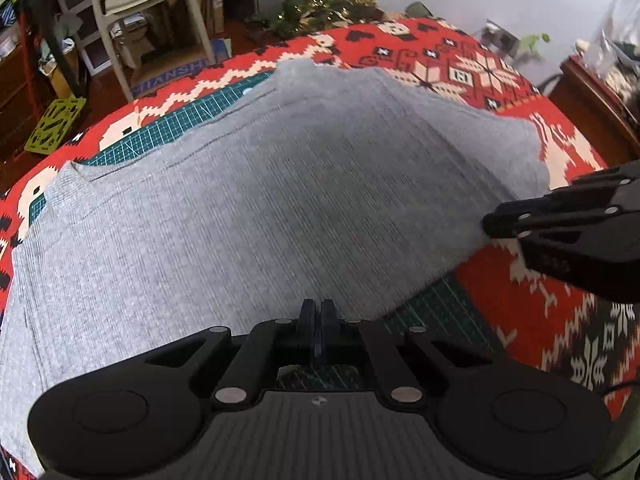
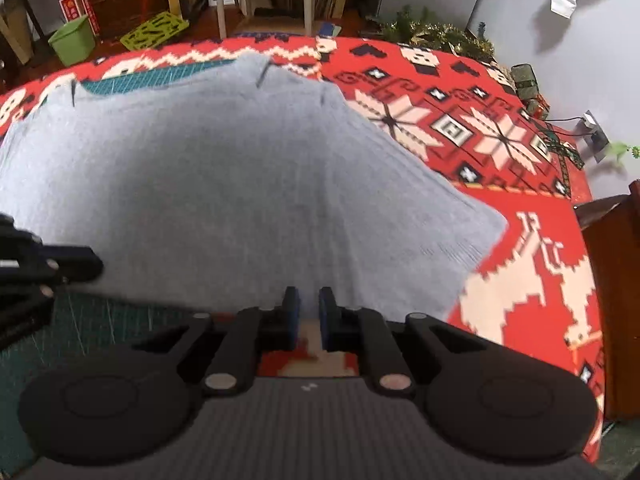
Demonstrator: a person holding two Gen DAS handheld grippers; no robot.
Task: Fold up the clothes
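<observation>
Two claws working near hem: I'm clamping left claw (image 1: 318, 322) on shirt (image 1: 248, 208); right claw (image 2: 309, 312) gaping, shirt ahead.

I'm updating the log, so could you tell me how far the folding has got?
Done: the grey garment is spread across the green cutting mat on the red patterned blanket. In hand: the left gripper is shut at its near hem; the right gripper is open at the edge. Left: no fold is visible yet.
</observation>
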